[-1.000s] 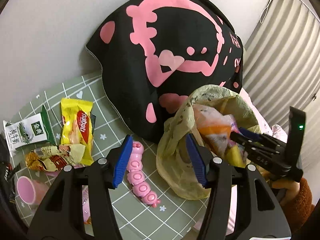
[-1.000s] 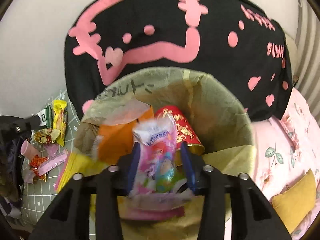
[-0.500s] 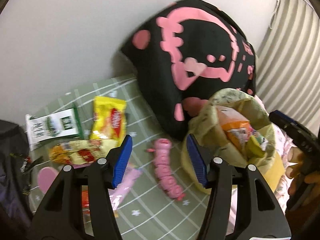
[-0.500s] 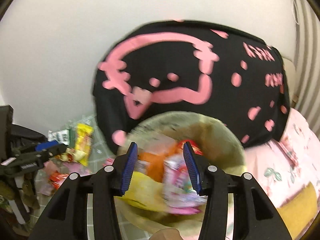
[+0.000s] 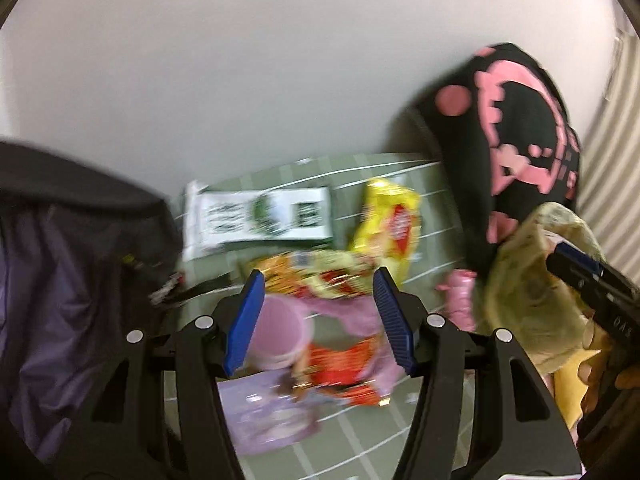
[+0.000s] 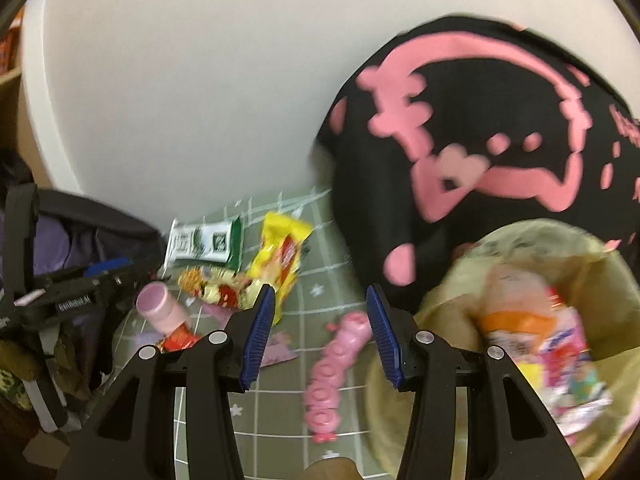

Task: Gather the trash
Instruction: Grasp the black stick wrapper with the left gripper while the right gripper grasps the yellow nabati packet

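Both grippers are spread wide with nothing between the pads. The left gripper (image 5: 318, 316) hangs over the wrapper pile (image 5: 340, 364), pink cup (image 5: 278, 336) by its left jaw. The right gripper (image 6: 320, 334) has the trash bag (image 6: 532, 344) off its right jaw.

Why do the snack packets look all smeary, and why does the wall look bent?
Left wrist view: motion blur smears the yellow packet and the white-and-green packet; print unreadable. Right wrist view: the trash bag and the black-and-pink cushion are streaky too. Both views: the fisheye lens bends the wall, and corners go dark.
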Tool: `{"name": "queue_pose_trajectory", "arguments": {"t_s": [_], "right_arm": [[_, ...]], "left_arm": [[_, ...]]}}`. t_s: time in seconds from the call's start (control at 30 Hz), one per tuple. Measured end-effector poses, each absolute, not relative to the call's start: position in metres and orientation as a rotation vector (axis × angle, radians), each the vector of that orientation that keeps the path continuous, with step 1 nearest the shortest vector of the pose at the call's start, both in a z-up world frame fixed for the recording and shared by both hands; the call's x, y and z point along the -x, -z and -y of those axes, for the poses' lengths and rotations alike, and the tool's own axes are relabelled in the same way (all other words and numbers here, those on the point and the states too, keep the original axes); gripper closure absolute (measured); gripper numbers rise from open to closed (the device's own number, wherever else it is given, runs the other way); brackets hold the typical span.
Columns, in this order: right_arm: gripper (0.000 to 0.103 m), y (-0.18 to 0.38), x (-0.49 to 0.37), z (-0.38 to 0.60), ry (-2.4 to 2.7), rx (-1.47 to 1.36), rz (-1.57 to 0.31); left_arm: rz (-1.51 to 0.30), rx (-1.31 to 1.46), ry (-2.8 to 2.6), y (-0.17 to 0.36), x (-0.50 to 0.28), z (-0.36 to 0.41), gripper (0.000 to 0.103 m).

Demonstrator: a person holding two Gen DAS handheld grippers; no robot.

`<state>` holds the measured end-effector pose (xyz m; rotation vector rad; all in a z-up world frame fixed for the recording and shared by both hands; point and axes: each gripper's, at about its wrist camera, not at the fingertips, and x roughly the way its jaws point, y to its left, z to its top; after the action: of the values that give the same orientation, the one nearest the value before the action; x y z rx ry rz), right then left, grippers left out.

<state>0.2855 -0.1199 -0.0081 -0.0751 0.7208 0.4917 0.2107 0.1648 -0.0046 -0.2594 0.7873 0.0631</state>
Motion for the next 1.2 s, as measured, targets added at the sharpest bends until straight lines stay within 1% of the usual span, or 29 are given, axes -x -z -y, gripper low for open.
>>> {"name": "queue_pose_trajectory", "arguments": {"t_s": [0.2,0.5,0.7,0.93,1.2], "right_arm": [[0.058,0.039,-0.288,0.092,-0.523,0.098,-0.775],[0.058,0.053,-0.294,0.060,-0.564,0.116,-0.790],[0.058,0.061,-0.312,0.045,-0.561,0.129,-0.789],[0.058,0.072,-0.351,0.031,-0.520,0.115,-0.769],[0.058,0.109,-0.397,0.015,-0.462,0.047,-0.827]], "left_arm": [[-0.825,0.302,-0.125,0.027,-0.195,-0.199,0.049],[-0.858,0.330,-0.156,0.046,-0.180,-0.225,0.049],[-0.834,0.351,-0.162,0.037,-0.183,-0.237,0.049],[-0.824,0.306,-0.148,0.022,-0.209,-0.241,0.049],[-0.841,0.258,-0.123,0.019,-0.227,-0.246,0.049]]}}
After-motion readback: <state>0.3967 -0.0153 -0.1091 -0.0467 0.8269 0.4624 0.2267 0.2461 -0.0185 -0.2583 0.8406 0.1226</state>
